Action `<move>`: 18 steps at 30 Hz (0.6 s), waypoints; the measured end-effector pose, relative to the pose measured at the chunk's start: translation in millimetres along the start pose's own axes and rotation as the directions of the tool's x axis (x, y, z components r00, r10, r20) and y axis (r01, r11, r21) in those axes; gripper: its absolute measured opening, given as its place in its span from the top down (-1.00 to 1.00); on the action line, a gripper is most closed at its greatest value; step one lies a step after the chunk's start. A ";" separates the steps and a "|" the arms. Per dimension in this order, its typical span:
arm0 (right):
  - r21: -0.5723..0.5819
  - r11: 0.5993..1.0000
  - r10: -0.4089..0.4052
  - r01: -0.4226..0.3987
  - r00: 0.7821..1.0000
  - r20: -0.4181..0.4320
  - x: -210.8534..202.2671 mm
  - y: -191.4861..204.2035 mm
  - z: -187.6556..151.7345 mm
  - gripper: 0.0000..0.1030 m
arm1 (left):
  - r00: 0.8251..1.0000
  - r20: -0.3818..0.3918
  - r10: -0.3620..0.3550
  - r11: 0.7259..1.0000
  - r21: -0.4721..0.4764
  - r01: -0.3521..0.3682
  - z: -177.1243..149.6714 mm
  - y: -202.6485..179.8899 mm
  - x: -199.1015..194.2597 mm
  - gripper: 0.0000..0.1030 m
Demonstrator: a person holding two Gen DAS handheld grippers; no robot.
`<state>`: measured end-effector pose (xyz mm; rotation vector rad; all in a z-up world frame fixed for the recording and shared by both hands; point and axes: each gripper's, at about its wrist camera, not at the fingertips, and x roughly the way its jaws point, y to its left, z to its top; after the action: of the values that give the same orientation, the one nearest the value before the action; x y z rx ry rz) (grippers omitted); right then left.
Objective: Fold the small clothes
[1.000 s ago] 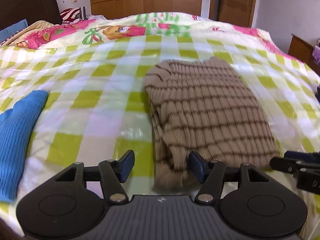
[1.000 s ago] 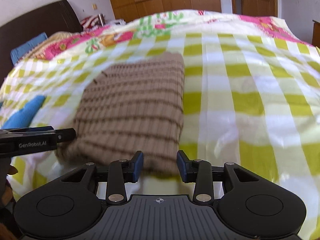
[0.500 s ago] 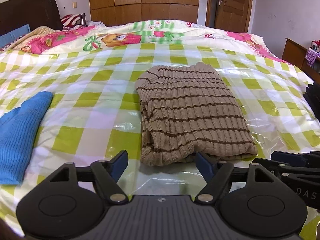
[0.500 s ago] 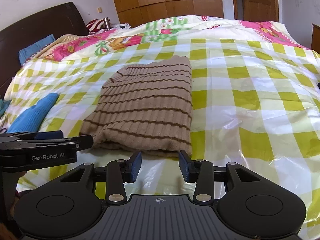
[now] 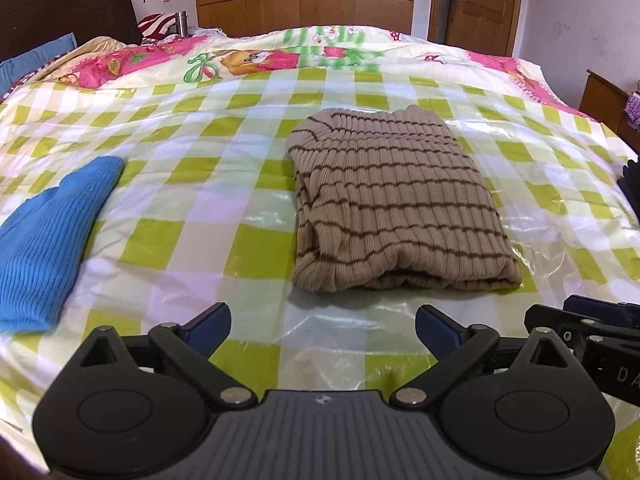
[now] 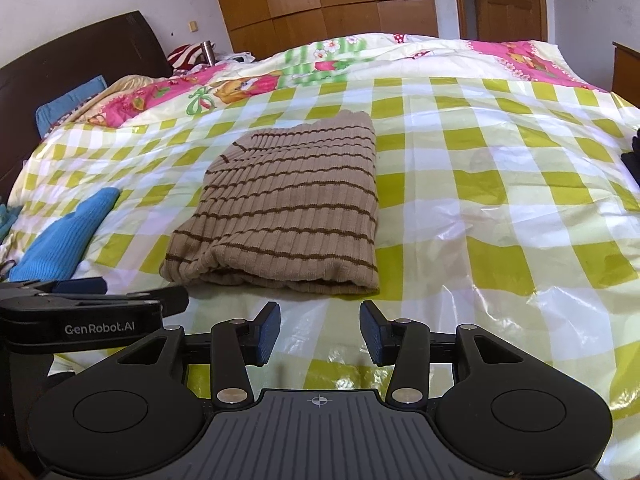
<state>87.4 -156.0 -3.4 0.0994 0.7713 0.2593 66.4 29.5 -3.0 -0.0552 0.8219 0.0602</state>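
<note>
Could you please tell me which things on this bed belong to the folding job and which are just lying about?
For the job:
- folded striped brown sweater
- blue knit garment

Just lying about:
- metal flask
- blue pillow
- cartoon quilt

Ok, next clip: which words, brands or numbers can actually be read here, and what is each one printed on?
"GenRobot.AI": white print on the side of the left tongs, seen from the right wrist camera.
"DA": start of a word cut off by the picture edge, on the side of the right tongs, seen from the left wrist camera.
Nothing readable on the bed cover or the folded striped sweater.
</note>
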 end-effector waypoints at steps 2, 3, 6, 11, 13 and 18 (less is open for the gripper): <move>0.006 1.000 0.001 -0.001 1.000 -0.003 -1.0 -0.9 -2.2 0.16 | 1.000 -0.011 -0.008 1.000 -0.003 0.008 -3.2 0.8 -0.1 -1.00; 0.007 1.000 0.000 0.000 1.000 -0.003 -1.4 -0.9 -3.5 0.16 | 1.000 -0.016 -0.014 1.000 -0.003 0.014 -4.6 0.6 -0.2 -1.00; 0.005 1.000 0.004 -0.004 1.000 -0.012 -1.2 0.0 -7.6 0.16 | 0.999 -0.034 -0.031 1.000 -0.002 0.031 -8.9 -0.9 0.7 -1.00; -0.005 1.000 0.012 -0.012 1.000 -0.020 -0.7 2.2 -11.6 0.16 | 0.999 -0.050 -0.006 0.999 0.044 0.008 -13.3 -9.3 -0.4 -1.00; -0.012 1.000 0.006 -0.006 1.000 -0.022 -0.3 3.4 -13.2 0.16 | 0.999 -0.054 0.008 0.998 0.063 -0.005 -13.8 -12.2 -0.7 -1.00; -0.012 1.000 0.010 -0.010 0.999 -0.031 -0.1 4.2 -16.2 0.16 | 0.998 -0.061 0.014 0.996 0.084 -0.008 -15.2 -16.2 -2.0 -1.00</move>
<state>75.2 -152.2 -14.2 0.0881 0.8005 0.2754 55.2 12.1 -11.4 0.0265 0.8854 0.0346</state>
